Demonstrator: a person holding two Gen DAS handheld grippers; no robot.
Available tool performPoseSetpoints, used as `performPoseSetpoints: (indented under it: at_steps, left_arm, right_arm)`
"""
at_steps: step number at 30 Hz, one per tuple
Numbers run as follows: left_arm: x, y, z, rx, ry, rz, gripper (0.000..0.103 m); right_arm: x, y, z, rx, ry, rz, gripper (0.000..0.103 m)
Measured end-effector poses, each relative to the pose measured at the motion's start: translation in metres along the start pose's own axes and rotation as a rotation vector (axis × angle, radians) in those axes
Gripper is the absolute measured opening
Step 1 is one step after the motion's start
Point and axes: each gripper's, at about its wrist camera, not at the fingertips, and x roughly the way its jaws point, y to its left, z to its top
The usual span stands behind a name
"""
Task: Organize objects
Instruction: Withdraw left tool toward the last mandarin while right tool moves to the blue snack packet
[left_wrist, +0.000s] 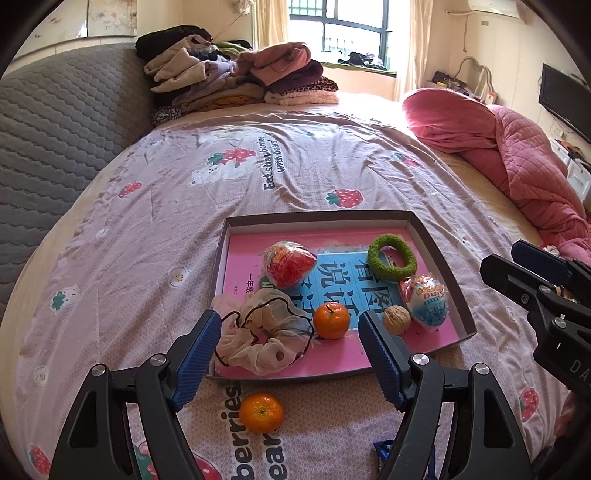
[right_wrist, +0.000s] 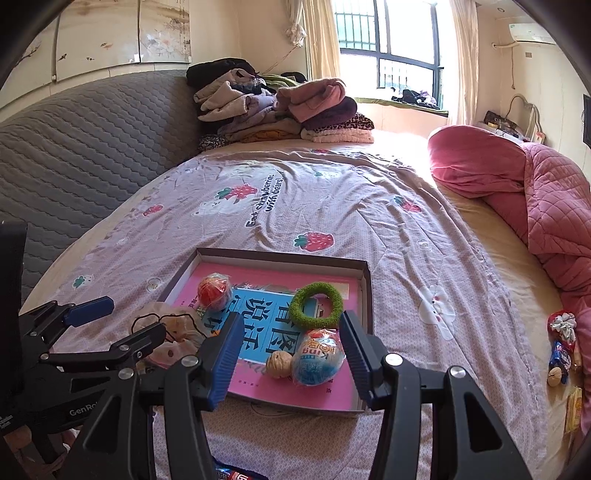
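Six items already lie gathered in your shallow box (left_wrist: 436, 240), red egg (left_wrist: 288, 264), green ring (left_wrist: 391, 256), blue egg (left_wrist: 426, 301), walnut (left_wrist: 396, 320), tangerine (left_wrist: 331, 319), scrunchie (left_wrist: 264, 339), while one tangerine (left_wrist: 261, 412) waits near, outside, beneath your empty, wide-open left gripper (left_wrist: 288, 354); your right gripper (right_wrist: 286, 354) likewise gapes empty.

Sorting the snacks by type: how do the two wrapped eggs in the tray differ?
The red egg has a red lower half; the blue egg has a blue one. The red egg lies toward the tray's far side, clear of other items; the blue egg lies at the near right, beside the walnut. Both are egg-shaped, in clear crinkly wrap, inside the tray.
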Motion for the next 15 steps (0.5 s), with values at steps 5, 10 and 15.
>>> performPoseSetpoints:
  at_steps: [5,10,15]
  left_arm:
    - [-0.007,0.003,-0.01,0.0,0.003,0.001,0.078]
    - [-0.016,0.01,-0.02,-0.004,0.005,0.003,0.078]
    - [-0.027,0.013,-0.029,0.0,0.0,0.007,0.078]
  right_arm:
    - [-0.01,0.003,-0.008,-0.002,-0.001,0.003,0.053]
    - [-0.022,0.007,-0.014,-0.008,-0.012,0.004,0.053]
    - [-0.036,0.012,-0.02,-0.013,-0.026,0.014,0.053]
